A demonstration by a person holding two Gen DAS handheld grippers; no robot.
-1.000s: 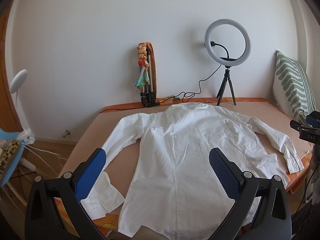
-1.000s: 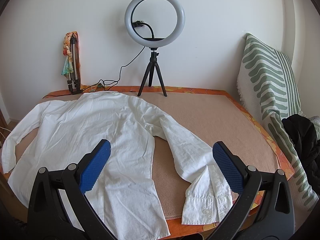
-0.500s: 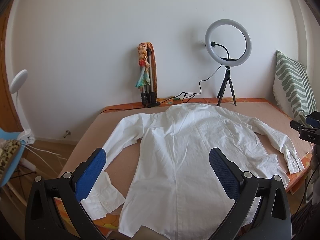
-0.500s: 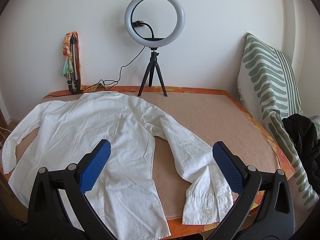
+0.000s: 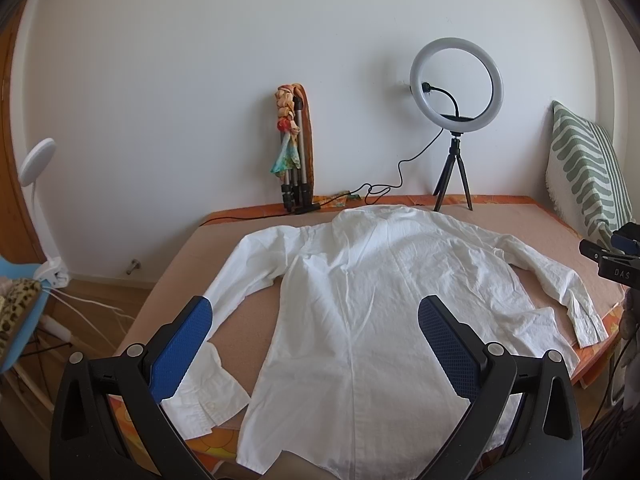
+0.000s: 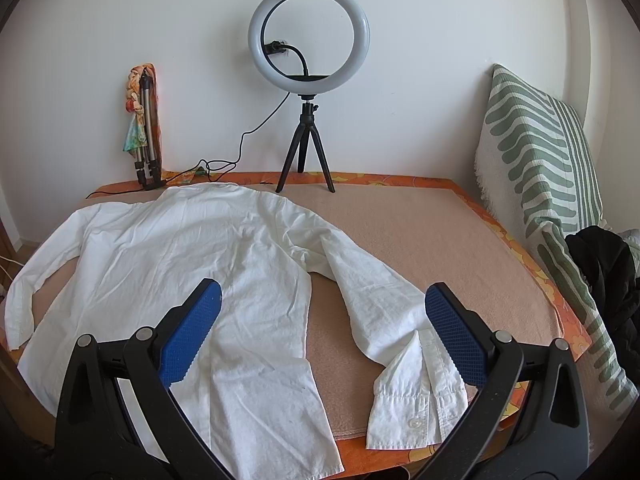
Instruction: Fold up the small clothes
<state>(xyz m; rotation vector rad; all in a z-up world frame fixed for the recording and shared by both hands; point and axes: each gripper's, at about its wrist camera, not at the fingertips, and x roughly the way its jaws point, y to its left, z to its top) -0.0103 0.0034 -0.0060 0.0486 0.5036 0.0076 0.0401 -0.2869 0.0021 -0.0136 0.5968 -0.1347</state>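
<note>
A white long-sleeved shirt (image 5: 360, 292) lies flat, back up, on the beige-covered table (image 5: 240, 320), collar toward the wall, both sleeves spread outward. It also shows in the right wrist view (image 6: 192, 252). My left gripper (image 5: 314, 344) is open and empty above the shirt's lower hem area. My right gripper (image 6: 322, 336) is open and empty, above the gap between the shirt body and its right sleeve cuff (image 6: 416, 404). The left cuff (image 5: 204, 392) lies near the table's front left edge.
A ring light on a tripod (image 6: 306, 80) and a folded tripod with a scarf (image 6: 142, 120) stand at the back by the wall, with a cable. A striped cushion (image 6: 540, 160) and dark clothing (image 6: 604, 276) lie at the right. A blue chair (image 5: 20, 320) stands left.
</note>
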